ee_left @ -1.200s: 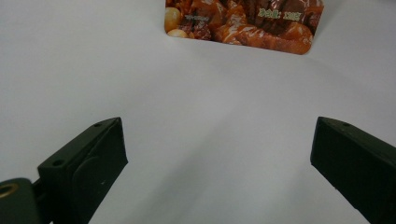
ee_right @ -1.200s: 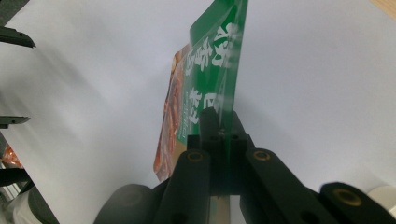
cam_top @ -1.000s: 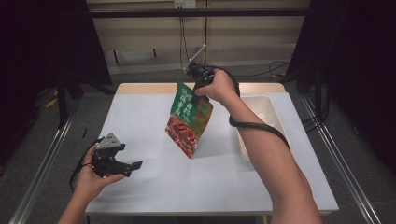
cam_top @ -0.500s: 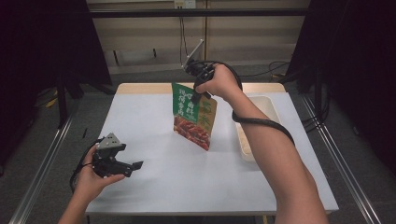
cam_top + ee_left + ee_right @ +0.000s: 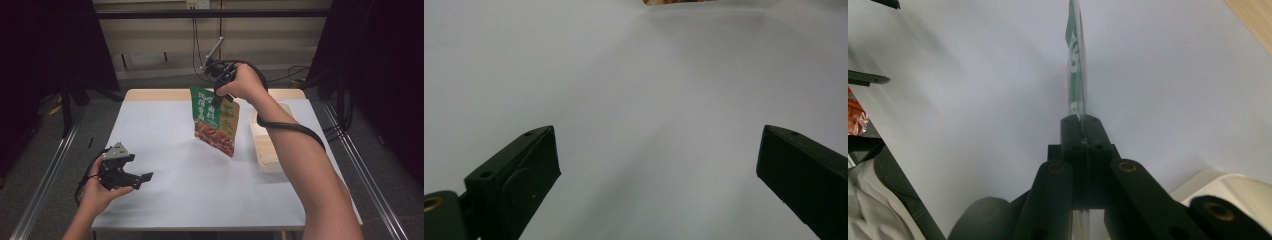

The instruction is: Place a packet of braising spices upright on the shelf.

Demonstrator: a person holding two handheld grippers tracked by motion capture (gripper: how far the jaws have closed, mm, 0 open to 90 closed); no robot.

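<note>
Dangling above table — snack pouch, top edge clenched by right gripper; left gripper near-left, jaws spread, empty.

Our left hand rests low near our body, holding the left tool level with its jaws spread wide. Our right arm reaches forward and up, its right tool pointing down, jaws clamped together

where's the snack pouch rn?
In the high view, the snack pouch hangs above the table's far right-centre, pinched at its top edge by the right gripper, just left of the cream tray.
</note>
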